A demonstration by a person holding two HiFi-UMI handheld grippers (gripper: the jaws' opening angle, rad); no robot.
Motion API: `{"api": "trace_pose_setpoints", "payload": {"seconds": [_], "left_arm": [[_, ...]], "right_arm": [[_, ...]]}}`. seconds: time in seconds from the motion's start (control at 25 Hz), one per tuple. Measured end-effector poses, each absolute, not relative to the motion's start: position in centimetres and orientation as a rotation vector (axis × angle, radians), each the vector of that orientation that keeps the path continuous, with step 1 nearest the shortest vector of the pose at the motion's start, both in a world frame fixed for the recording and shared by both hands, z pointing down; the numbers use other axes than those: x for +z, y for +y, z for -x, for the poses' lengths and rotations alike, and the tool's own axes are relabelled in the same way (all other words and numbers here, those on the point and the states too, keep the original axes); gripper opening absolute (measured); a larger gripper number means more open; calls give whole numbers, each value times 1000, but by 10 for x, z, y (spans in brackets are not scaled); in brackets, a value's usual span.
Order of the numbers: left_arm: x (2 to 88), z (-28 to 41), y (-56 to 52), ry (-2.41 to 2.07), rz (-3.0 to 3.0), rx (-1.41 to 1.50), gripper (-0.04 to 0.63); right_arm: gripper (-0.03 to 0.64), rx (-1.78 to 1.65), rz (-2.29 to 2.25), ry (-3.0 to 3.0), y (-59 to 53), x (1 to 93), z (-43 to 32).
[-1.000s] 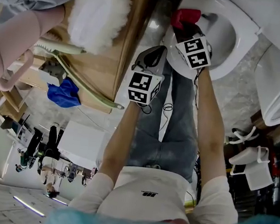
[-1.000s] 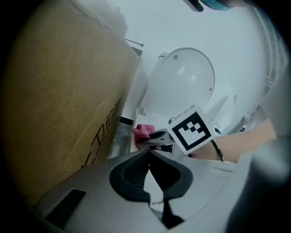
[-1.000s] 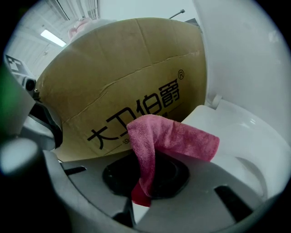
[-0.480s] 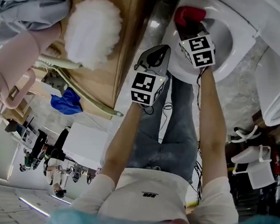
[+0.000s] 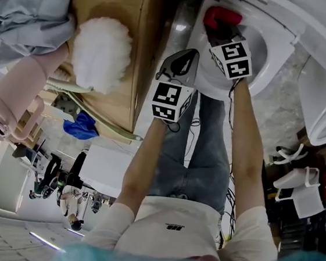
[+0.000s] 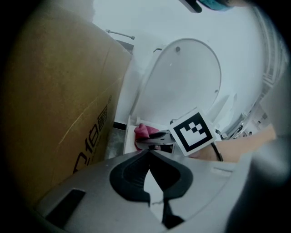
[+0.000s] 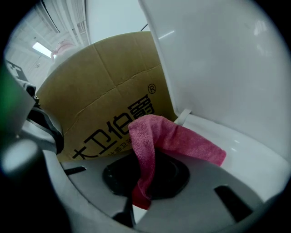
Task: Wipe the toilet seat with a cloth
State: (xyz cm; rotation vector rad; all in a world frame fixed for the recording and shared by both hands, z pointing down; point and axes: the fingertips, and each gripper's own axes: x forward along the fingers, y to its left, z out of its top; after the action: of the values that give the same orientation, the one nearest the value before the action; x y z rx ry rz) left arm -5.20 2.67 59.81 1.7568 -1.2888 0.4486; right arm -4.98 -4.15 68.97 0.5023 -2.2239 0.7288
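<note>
Right gripper view: my right gripper point(image 7: 143, 182) has its jaws clenched on a fold of the pink cloth point(image 7: 177, 136) | cloth looks soft, light and limp, best held bunched | its free end lies at the toilet seat point(image 7: 248, 145) rim | left gripper point(image 6: 149, 157) jaws closed, empty, held back | arms point(image 5: 246, 148) stretched forward | cardboard box point(image 7: 104, 95) beyond.

place: staged test hall or lab, not a home bathroom | toilet point(image 5: 279, 59) stands in the open right by a cardboard box point(image 5: 144, 49) | second toilet point(image 5: 322, 125) near it on the same stone floor point(image 5: 283, 105) | wide hall behind, people point(image 5: 77, 173) standing, strip light point(image 5: 48, 241)
</note>
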Motion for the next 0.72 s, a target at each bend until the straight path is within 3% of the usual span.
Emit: {"api": "trace_pose_setpoints", "payload": {"seconds": [0.72], "left_arm": [[597,27,0,-1247,-1790,449,11]], "right_arm": [[21,753,-704,-2220,-87,684,8]]}}
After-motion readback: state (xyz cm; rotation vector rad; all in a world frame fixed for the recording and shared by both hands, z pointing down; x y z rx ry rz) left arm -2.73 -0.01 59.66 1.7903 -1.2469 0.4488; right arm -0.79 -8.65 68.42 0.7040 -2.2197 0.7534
